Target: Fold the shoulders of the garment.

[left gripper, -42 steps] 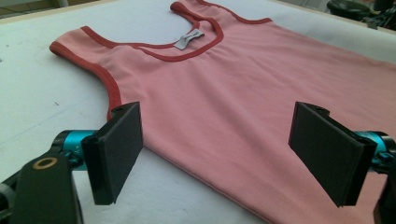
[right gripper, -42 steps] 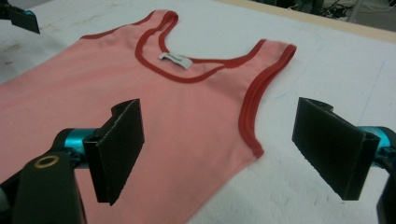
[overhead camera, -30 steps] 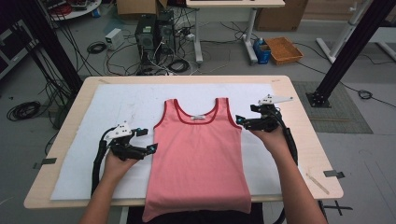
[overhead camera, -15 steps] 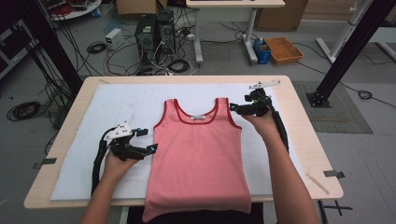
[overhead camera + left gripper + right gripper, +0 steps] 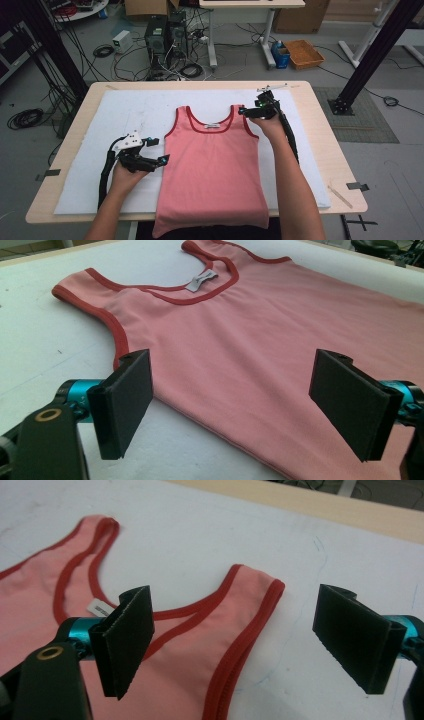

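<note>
Left gripper (image 5: 152,150): jaws wide apart, empty, at the left side edge of the tank top (image 5: 212,165). Tank top: pink knit with red binding, flat on the white mat (image 5: 100,130), long axis near-far, neck far. Neck label (image 5: 200,280): white, writing unreadable. Right gripper (image 5: 243,111): jaws wide apart, empty, over the right strap (image 5: 247,600).

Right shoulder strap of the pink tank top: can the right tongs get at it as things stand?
Probably yes: the right tongs stand open just over the strap, which lies flat on the white mat with nothing between.
</note>
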A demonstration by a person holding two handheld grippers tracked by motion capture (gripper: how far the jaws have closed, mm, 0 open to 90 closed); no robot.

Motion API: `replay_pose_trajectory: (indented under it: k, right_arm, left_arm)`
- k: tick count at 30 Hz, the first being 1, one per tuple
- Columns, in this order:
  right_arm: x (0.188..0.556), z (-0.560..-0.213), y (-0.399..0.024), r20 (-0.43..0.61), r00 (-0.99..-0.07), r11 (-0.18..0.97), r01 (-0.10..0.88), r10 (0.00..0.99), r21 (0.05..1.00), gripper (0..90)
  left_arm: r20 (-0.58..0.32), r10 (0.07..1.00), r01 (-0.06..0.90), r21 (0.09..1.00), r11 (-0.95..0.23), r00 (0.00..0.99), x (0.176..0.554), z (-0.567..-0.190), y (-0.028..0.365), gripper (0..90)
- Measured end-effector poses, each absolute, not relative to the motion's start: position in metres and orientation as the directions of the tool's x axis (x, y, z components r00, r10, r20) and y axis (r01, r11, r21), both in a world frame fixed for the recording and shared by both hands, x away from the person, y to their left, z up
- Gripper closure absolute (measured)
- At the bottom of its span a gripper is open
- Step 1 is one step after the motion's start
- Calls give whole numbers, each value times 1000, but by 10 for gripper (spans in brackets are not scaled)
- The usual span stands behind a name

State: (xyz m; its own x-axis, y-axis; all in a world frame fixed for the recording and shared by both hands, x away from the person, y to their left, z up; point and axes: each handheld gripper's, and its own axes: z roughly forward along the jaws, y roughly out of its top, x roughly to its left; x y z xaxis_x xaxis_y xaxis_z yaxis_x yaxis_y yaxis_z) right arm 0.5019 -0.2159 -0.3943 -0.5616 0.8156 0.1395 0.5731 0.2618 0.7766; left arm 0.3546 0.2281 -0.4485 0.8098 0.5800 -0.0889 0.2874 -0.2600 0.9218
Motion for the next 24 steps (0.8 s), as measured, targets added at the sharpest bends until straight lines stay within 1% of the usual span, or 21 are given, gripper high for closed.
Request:
replay_pose_trajectory:
  k: [13, 21, 24]
  right_arm:
    - [532, -408, -196, 121, -545, 300, 618, 830, 727, 165]
    - [540, -420, -189, 121, -527, 291, 630, 841, 720, 165]
    - [543, -426, -185, 100, -524, 309, 634, 846, 709, 166]
  left_arm:
    - [-87, 582, 287, 921, -261, 809, 354, -449, 227, 179]
    - [-93, 583, 291, 922, -255, 807, 355, -449, 228, 179]
    - [-95, 583, 293, 921, -255, 807, 355, -449, 228, 179]
